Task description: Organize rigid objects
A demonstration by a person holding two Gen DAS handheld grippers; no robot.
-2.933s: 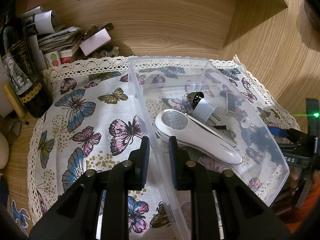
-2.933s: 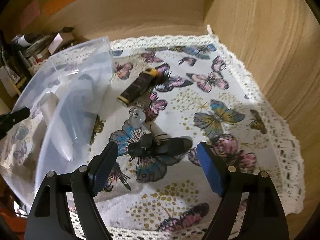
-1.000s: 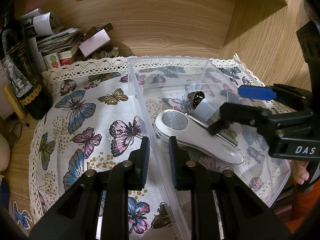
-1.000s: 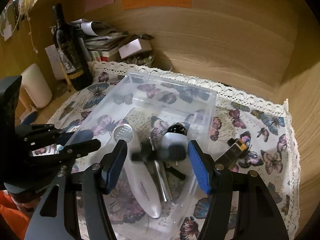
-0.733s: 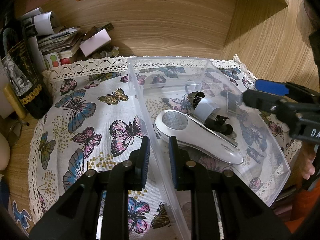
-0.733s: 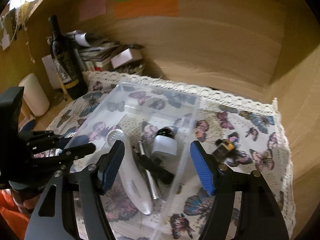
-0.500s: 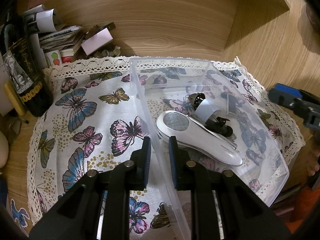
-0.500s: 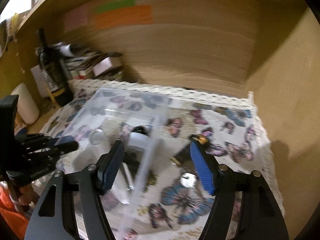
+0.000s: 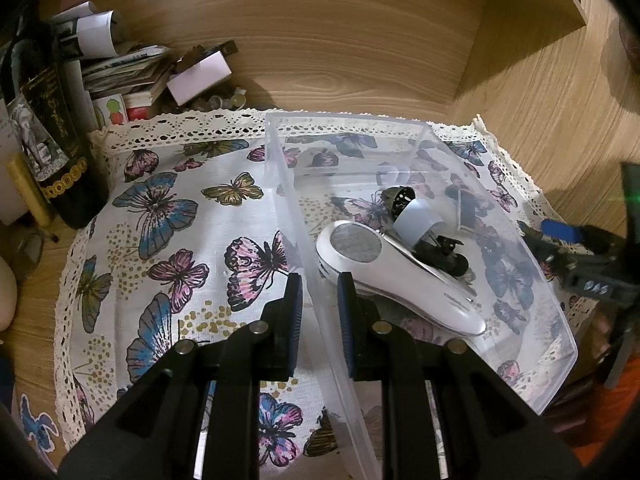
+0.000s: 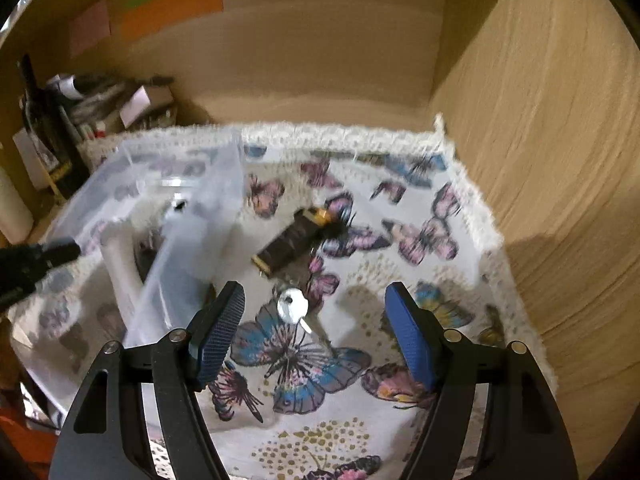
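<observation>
Clear rigid plastic bin, butterfly cloth

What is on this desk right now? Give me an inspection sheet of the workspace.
Surface: butterfly cloth with lace edge over a wooden desk.
Job's things: clear bin holds a white handheld device, a grey adapter and a small black item; key and dark lighter lie on the cloth outside it.
Clutter: wine bottle, papers and boxes at the back.
Grippers: left hand-held gripper clamps the bin's wall; right hand-held gripper open above the key.
Cables: nothing seen.
Surroundings: wood panels, sticky notes.
</observation>
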